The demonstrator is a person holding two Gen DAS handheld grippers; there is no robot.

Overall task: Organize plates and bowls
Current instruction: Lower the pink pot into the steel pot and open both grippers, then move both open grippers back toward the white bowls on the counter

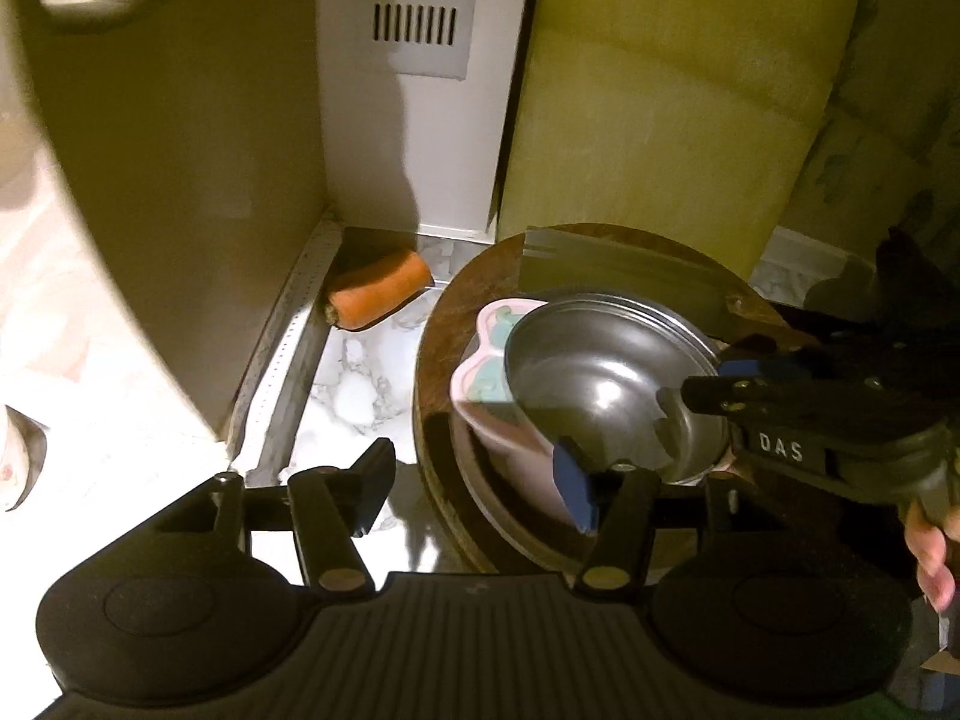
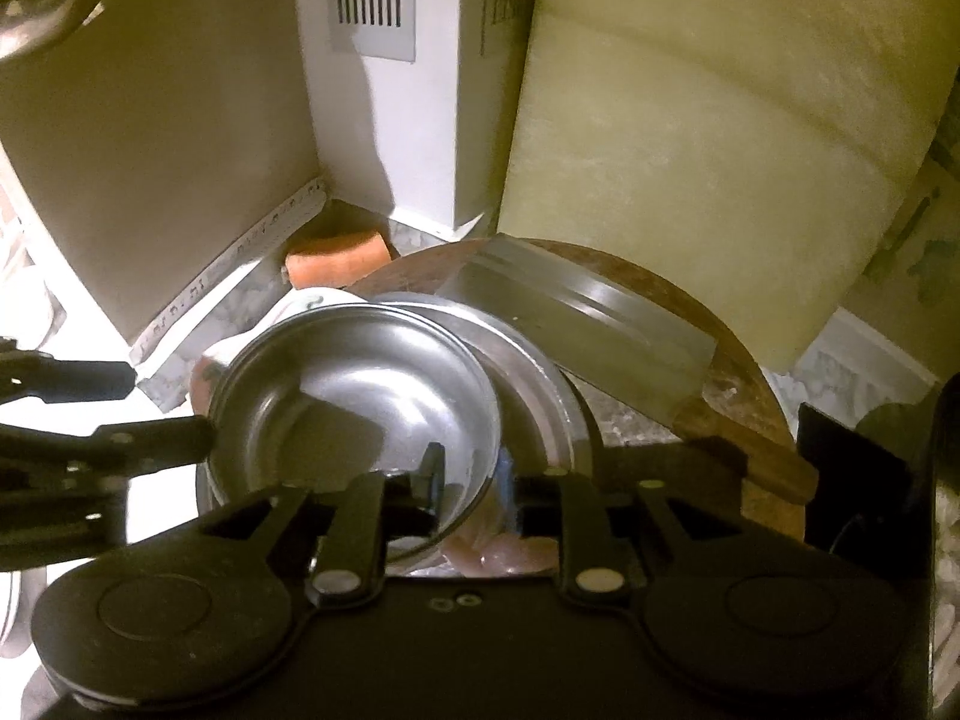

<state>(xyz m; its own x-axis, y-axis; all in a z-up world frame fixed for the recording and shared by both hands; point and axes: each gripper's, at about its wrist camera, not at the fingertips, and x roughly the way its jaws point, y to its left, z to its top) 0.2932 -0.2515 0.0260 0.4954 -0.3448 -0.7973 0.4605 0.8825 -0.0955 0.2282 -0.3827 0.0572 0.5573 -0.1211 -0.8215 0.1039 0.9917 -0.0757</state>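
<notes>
A shiny steel bowl (image 1: 600, 384) (image 2: 360, 396) sits on a stack: a pink plate with a teal figure (image 1: 492, 372) and a steel plate (image 2: 540, 384), all on a round wooden board (image 1: 456, 312). My right gripper (image 2: 468, 477) (image 1: 702, 384) is open across the bowl's near rim, one finger inside, the blue pad outside, neither pressing. My left gripper (image 1: 474, 486) (image 2: 168, 405) is open at the stack's left edge. Its blue pad (image 1: 576, 492) hangs by the pink plate and its other finger is over the counter.
A cleaver (image 1: 630, 264) (image 2: 576, 312) lies on the board behind the stack. A carrot (image 1: 378, 294) (image 2: 336, 261) rests in the corner on the marble counter. A pale green board (image 1: 660, 90) leans on the wall. A vented white column (image 1: 420, 0) stands behind.
</notes>
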